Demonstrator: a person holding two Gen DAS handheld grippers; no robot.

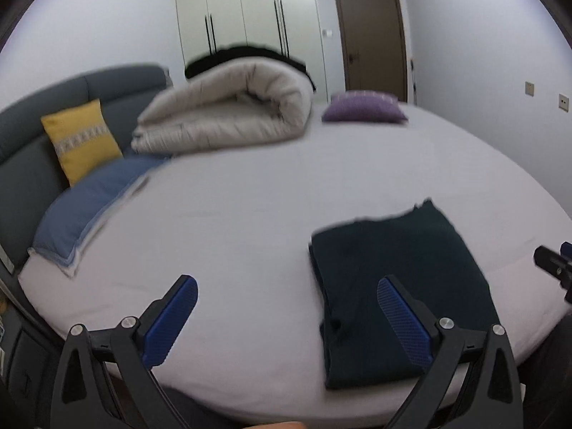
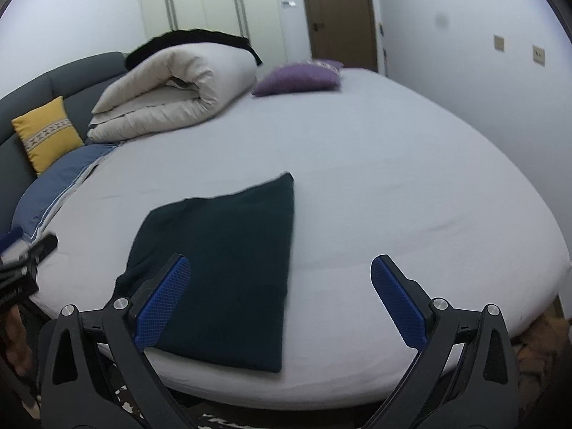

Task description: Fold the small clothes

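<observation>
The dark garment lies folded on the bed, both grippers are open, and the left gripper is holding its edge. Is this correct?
Not quite. The left gripper holds nothing: in the left wrist view its fingers are spread apart above the sheet beside the garment. The garment lies folded on the bed, and the right gripper is open too.

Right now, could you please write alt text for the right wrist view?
A dark folded garment lies on a white bed, under the open right gripper, which holds nothing. Behind are a rolled duvet and purple cushion.
</observation>
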